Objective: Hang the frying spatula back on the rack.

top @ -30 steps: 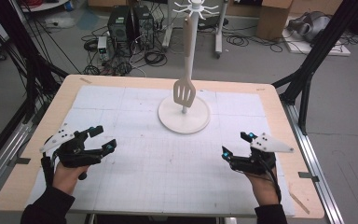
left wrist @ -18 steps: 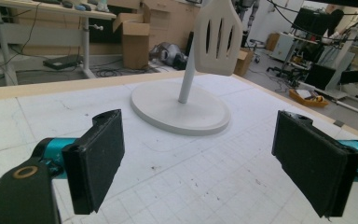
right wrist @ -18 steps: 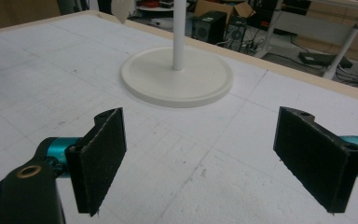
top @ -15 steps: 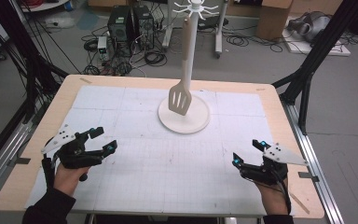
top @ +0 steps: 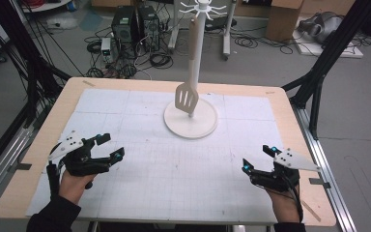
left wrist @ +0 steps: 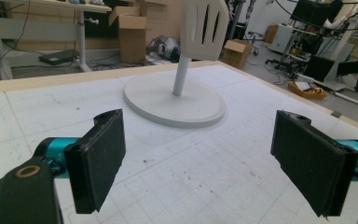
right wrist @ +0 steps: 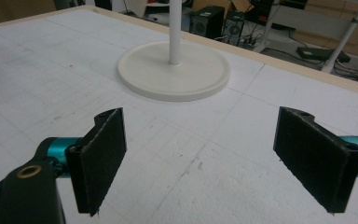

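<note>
Both the left gripper (top: 108, 146) and the right gripper (top: 257, 159) stand with jaws wide apart, gripping nothing (each low over the white mat (top: 149, 169)). Beyond them, a slotted spatula (top: 187, 97) hangs on the white stand (top: 191, 119).

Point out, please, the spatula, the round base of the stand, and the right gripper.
spatula (top: 187, 97), high view, on its slotted blade.
round base (top: 203, 126), high view, on its bare front part.
right gripper (top: 257, 158), high view, midway between its open fingers.
</note>
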A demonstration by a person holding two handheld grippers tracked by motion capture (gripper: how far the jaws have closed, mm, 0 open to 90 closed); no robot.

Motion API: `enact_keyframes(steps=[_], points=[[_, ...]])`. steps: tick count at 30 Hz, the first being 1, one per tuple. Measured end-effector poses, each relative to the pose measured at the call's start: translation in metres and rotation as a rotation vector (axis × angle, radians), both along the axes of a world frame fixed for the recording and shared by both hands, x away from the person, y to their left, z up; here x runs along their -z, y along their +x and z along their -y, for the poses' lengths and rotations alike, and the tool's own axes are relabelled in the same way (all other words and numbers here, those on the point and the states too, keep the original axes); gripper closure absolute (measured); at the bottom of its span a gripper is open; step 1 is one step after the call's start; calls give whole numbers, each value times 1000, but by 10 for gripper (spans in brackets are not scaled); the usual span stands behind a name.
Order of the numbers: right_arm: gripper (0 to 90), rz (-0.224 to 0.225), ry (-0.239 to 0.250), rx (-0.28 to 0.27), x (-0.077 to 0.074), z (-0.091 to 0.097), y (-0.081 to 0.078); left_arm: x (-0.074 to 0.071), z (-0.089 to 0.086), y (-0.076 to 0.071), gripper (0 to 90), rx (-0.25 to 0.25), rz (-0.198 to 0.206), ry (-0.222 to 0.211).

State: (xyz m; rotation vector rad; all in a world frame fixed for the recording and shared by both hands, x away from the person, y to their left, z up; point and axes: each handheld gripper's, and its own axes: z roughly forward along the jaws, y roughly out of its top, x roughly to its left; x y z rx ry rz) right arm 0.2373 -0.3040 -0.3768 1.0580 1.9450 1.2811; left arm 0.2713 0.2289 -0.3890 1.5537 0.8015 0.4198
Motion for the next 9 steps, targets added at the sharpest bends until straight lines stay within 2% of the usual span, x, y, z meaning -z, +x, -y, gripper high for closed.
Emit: enact_keyframes(steps=[9], points=[[159, -2, 12, 18, 1, 5, 1, 3, 3, 3, 183, 5, -14, 13]])
